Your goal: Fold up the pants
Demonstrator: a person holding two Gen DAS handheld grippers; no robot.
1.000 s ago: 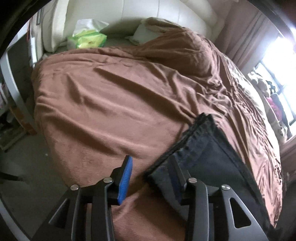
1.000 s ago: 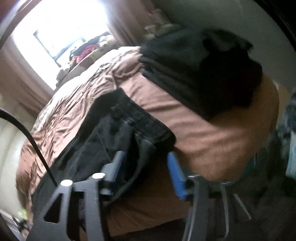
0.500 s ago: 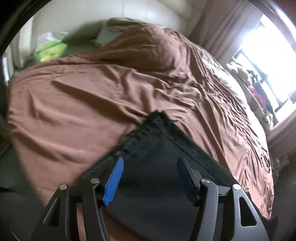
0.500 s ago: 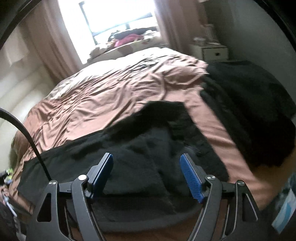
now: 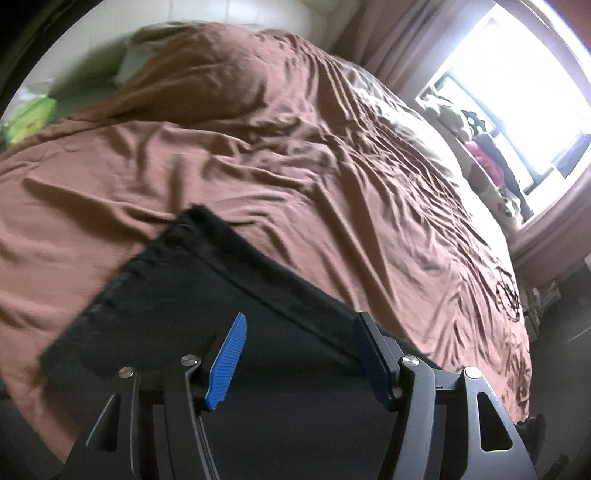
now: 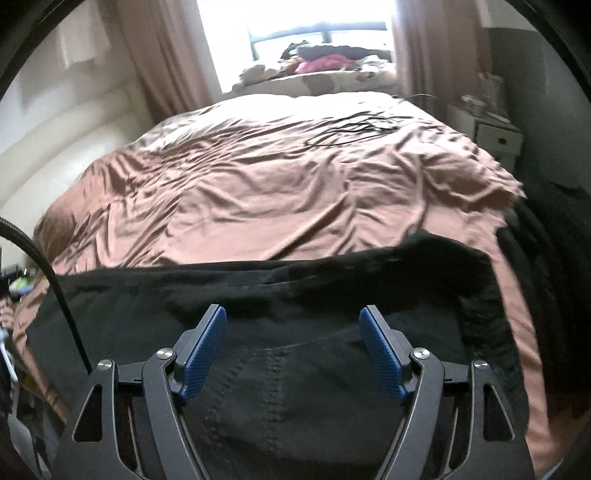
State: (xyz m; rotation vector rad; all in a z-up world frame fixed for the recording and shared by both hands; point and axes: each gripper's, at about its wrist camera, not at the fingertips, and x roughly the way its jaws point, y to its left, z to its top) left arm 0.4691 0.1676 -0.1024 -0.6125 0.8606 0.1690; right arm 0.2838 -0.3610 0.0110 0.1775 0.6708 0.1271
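We held both grippers, left point(image 5: 299, 354) and right point(image 6: 293, 350), wide open and empty above the pants point(image 6: 332, 291) on the bed point(image 6: 277, 192).

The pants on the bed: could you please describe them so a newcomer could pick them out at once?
A brown bedspread covers the bed below the window. Along its near edge, the pants lie flat, under both open grippers. They are black, unlike the brown cover, and spread out, unlike the heaped dark clothes at the right.

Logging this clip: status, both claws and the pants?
Left claw open, empty, over the pants. Right claw open, empty, over the other end. Pants flat on the bed, unfolded. Dark pile at right edge, clear.
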